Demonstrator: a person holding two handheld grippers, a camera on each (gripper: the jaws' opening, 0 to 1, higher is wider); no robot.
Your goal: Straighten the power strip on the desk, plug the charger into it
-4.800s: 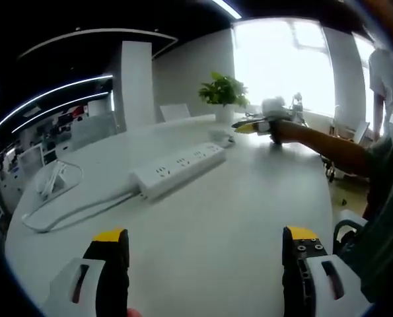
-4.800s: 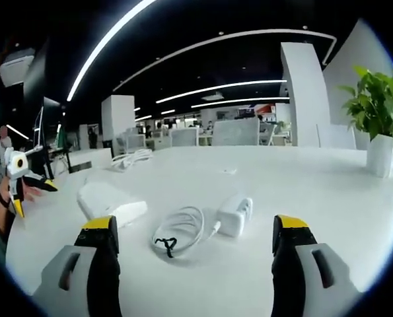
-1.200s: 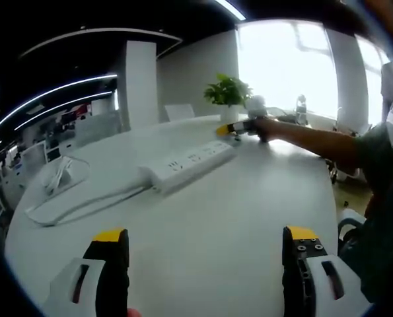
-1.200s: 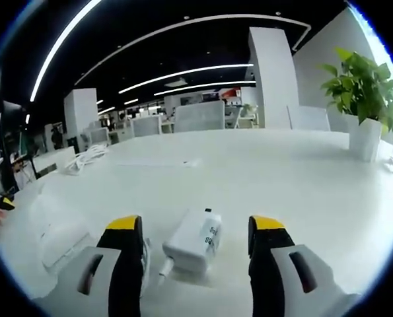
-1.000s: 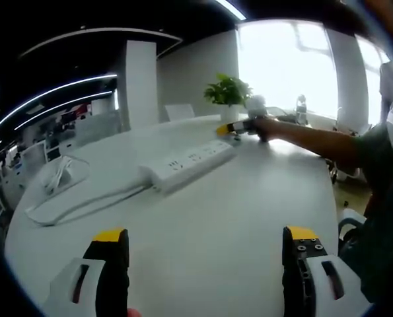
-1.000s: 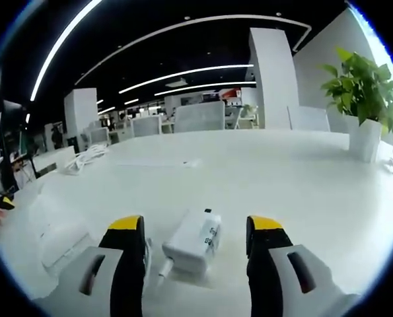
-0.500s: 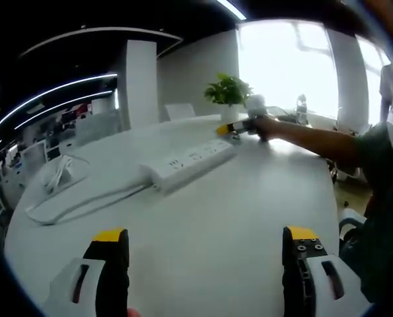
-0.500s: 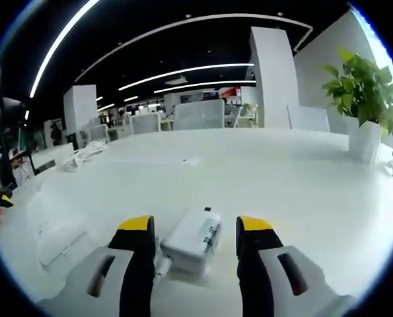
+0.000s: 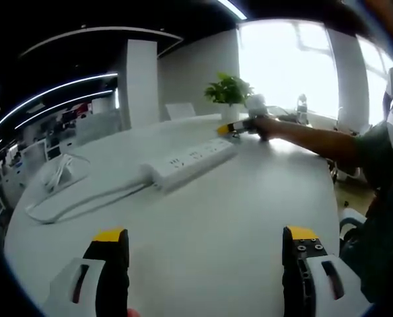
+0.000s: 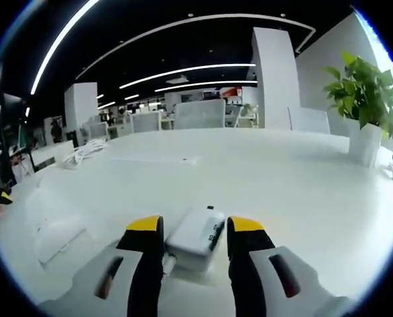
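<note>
In the right gripper view, my right gripper (image 10: 195,226) is shut on the white charger (image 10: 195,242), which rests on the white desk (image 10: 295,191); both yellow-tipped jaws press its sides. The rounded end of the power strip (image 10: 56,232) lies just to its left. In the left gripper view, the white power strip (image 9: 189,161) lies at an angle at mid-desk, and its cord (image 9: 84,198) runs off to the left. My left gripper (image 9: 205,236) hovers open over bare desk, well short of the strip. The right gripper (image 9: 239,125), held by an outstretched arm (image 9: 315,142), is at the strip's far end.
A potted plant (image 9: 229,92) stands on the desk behind the strip; this plant (image 10: 364,105) is at the right in the right gripper view. A coiled white cable (image 10: 84,153) lies at the far left of the desk. Chairs (image 10: 199,113) line the far edge.
The right gripper's jaws have drawn in from either side and now grip the charger. The left gripper and the power strip have stayed still.
</note>
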